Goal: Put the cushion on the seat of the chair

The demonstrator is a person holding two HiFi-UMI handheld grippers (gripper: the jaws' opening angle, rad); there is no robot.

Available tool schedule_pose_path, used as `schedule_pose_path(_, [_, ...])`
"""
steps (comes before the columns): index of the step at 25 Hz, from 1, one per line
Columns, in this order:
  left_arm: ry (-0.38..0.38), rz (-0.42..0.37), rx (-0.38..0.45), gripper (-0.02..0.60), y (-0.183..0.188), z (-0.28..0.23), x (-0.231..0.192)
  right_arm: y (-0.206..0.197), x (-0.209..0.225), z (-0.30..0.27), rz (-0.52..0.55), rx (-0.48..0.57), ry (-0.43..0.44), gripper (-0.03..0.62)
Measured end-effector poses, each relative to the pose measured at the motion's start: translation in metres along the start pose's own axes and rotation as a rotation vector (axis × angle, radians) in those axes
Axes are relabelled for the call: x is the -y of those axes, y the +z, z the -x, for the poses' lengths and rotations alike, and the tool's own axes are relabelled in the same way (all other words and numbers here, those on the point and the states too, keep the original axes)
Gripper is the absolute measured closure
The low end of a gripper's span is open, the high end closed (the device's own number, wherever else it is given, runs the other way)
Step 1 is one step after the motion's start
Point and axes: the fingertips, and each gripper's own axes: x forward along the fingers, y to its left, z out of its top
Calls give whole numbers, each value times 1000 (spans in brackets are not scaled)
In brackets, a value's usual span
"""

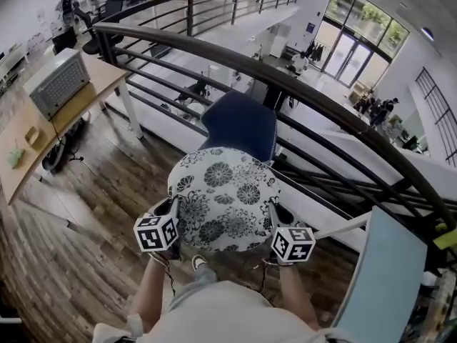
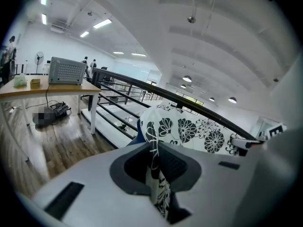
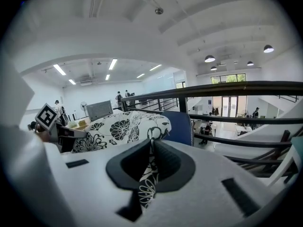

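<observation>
Cushion edges clamped, chair just beyond

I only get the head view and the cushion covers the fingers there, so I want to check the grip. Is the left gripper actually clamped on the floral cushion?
Observer: Yes. In the left gripper view, the left gripper is shut on a fold at the edge of the round white cushion printed with black flowers. The fabric runs straight down between the fingers.
Operator: And the right one?
Observer: It has the same grip. In the right gripper view, the right gripper pinches the cushion's edge fabric between its fingers, with no gap showing.
</observation>
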Motion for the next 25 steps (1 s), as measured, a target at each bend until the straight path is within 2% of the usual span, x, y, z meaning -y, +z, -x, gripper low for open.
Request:
schedule_pose_path(6, [5,15,-14,551,20,-42,-16,17,10,-41,15,-21,-17,574])
schedule_pose_path(13, [35,26,-80,551,14,-74,-24,16,28,-80,-16,-61,-13,574])
schedule_pose_path(25, [82,52,-49,551,54,-123,-27,48,44,-150,15,-83,63,574])
